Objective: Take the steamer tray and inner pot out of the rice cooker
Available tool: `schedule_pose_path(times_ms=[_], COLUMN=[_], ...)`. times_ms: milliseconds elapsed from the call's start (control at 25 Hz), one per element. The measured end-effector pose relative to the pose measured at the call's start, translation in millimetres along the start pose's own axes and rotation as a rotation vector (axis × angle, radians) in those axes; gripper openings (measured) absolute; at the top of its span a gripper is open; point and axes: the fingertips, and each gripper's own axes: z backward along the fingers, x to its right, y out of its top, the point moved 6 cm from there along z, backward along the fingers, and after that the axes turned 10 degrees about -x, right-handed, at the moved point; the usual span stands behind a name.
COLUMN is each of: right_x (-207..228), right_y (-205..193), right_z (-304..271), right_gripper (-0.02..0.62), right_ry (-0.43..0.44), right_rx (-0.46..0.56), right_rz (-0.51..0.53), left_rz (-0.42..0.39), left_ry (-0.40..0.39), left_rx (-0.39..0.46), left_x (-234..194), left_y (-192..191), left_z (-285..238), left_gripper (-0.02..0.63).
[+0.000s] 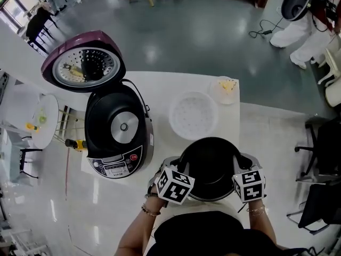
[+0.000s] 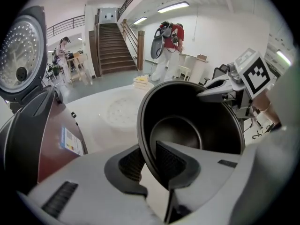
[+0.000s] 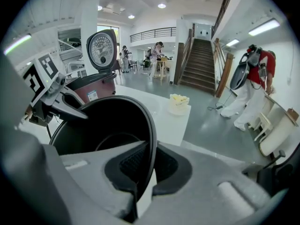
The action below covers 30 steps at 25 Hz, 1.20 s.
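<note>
The black inner pot (image 1: 210, 164) is out of the cooker, over the near edge of the white table (image 1: 160, 89). My left gripper (image 1: 178, 168) is shut on its left rim and my right gripper (image 1: 241, 168) on its right rim. In the left gripper view the jaws (image 2: 149, 162) pinch the pot's wall (image 2: 187, 125). In the right gripper view the jaws (image 3: 149, 165) clamp the rim (image 3: 103, 130) the same way. I cannot tell whether the pot rests on the table. The white perforated steamer tray (image 1: 193, 113) lies on the table behind the pot. The rice cooker (image 1: 118, 129) stands open at the left.
The cooker's purple lid (image 1: 84, 63) stands raised at the back left. A small clear bowl (image 1: 226, 88) with yellow contents sits at the table's far right corner. A person in white trousers (image 1: 298, 36) stands on the floor beyond, and black chairs (image 1: 319, 159) stand at the right.
</note>
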Motion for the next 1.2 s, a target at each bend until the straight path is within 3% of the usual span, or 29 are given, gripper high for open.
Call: schedule_pose_path(times_ms=[520, 840, 1000, 1120, 1200], right_x=[-4, -7, -11, -7, -2], right_y=[-3, -3, 3, 12, 23], right_z=[-19, -21, -10, 4, 18], right_gripper=[0.009, 0.031, 0.187, 0.202, 0.202], right_ry=[0.079, 0.038, 0.068, 0.07, 0.052], right_rx=[-0.037, -0.019, 0.023, 0.089, 0.176], right_rz=[-0.039, 0.029, 0.01, -0.038, -0.052], left_rz=[0.025, 0.003, -0.069, -0.071, -0.035], left_ry=[-0.007, 0.034, 0.116, 0.19, 0.18], left_rx=[-0.038, 0.015, 0.007, 0.075, 0.155], left_x=[-8, -7, -8, -17, -23], left_y=[-2, -3, -4, 1, 10], left_z=[-2, -3, 3, 22, 42], left_gripper=[0.069, 0.075, 0.114, 0.177, 0.198])
